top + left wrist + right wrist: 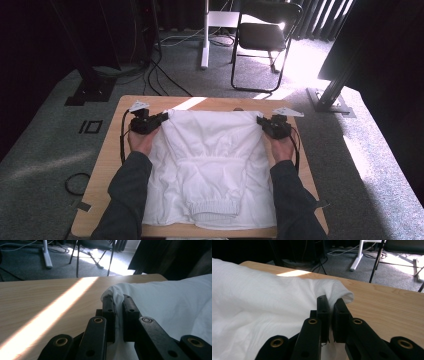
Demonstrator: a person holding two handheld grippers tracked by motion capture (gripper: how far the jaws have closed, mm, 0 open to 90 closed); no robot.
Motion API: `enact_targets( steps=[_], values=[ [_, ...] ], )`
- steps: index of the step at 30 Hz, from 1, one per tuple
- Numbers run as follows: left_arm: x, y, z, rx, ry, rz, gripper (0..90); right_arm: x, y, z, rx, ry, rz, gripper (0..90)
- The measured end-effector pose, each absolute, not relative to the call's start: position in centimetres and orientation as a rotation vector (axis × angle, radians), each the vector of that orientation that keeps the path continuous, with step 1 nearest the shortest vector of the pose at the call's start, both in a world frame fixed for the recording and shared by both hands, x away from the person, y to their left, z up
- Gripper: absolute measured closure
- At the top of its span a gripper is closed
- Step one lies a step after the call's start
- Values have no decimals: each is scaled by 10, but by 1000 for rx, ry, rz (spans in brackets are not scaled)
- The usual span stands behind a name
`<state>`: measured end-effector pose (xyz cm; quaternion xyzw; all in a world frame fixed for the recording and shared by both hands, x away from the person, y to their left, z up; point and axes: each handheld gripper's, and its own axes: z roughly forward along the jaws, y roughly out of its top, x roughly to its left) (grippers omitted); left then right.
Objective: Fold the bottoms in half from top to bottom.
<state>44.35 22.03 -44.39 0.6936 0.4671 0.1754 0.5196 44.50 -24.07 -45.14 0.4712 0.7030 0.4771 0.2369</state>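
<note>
A white garment [210,165] with a ribbed band at its near end lies spread on the wooden table [111,165]. My left gripper [161,119] is shut on the garment's far left corner; the cloth [117,296] bunches up between its black jaws, and my left gripper [118,305] points across the table. My right gripper [262,123] is shut on the far right corner, where a fold of the cloth [338,293] sits pinched in my right gripper [331,307]. Between the two grips the far edge is raised off the table and stretched.
A strip of sunlight [50,317] crosses the bare wood left of the garment. Beyond the table's far edge stand a black folding chair [265,35] and a white post [205,35], with cables [160,75] on the grey carpet. A dark metal stand [332,95] is at the far right.
</note>
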Motion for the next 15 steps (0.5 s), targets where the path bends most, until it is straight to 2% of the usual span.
enact_targets(
  steps=[6, 8, 12, 15],
  values=[
    [389, 226, -442, 1704, 1030, 393, 845, 398, -254, -456, 1246, 1945, 1364, 859],
    [373, 224, -447, 1770, 1021, 406, 844, 382, -258, -459, 1242, 1966, 1374, 859],
    [350, 222, -471, 1886, 1046, 397, 843, 353, -259, -477, 1257, 2023, 1361, 859],
    [339, 222, -495, 1921, 1093, 334, 843, 334, -255, -500, 1289, 2095, 1319, 858]
  ],
)
